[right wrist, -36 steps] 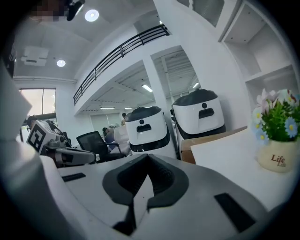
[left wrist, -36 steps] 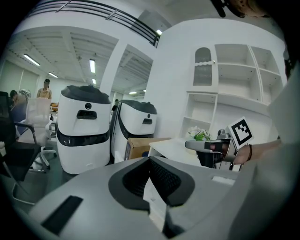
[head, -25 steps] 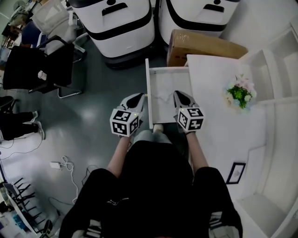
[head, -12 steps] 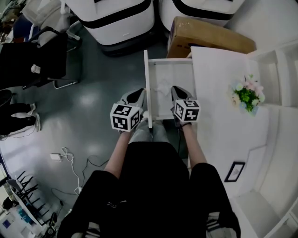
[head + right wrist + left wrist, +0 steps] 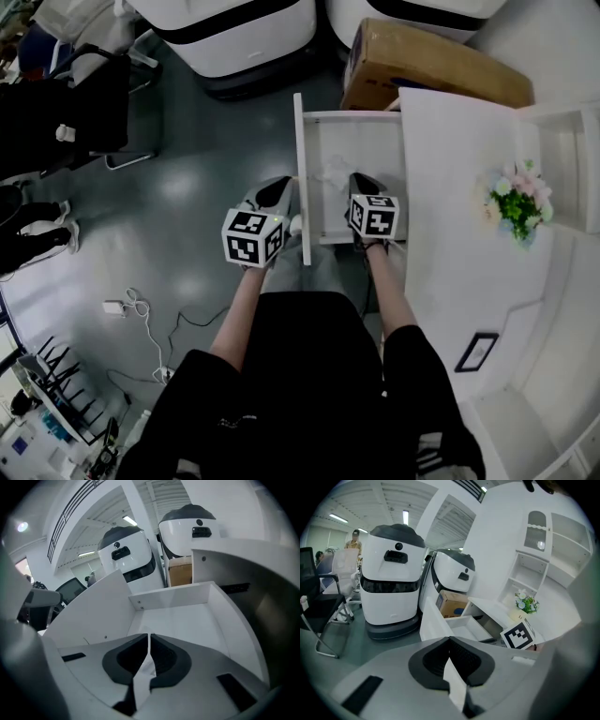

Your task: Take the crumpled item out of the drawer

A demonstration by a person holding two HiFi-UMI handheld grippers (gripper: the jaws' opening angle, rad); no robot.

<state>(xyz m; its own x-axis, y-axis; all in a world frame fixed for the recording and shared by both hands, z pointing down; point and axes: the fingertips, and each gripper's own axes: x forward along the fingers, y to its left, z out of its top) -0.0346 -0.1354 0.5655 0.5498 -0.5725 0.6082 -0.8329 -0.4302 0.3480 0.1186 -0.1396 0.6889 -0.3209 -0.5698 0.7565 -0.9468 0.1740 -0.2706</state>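
**Both tongs closed at the open drawer**

No print here can be read. The marker cubes carry only black-and-white squares, and the blue patch on the cardboard box (image 5: 431, 66) is too small to make out.

The crumpled item (image 5: 335, 172) lies in the white drawer (image 5: 303, 169). It is pale on pale, so its outline is hard to trace. The right tongs (image 5: 364, 183) partly cover the drawer's near end.

Both forearms reach forward from the person's body, and both grippers tilt downward. The right tongs (image 5: 148, 635) are closed with nothing clamped, just beside the item. The left tongs (image 5: 275, 189) are also closed (image 5: 450, 639), outside the drawer's left wall, above the floor.
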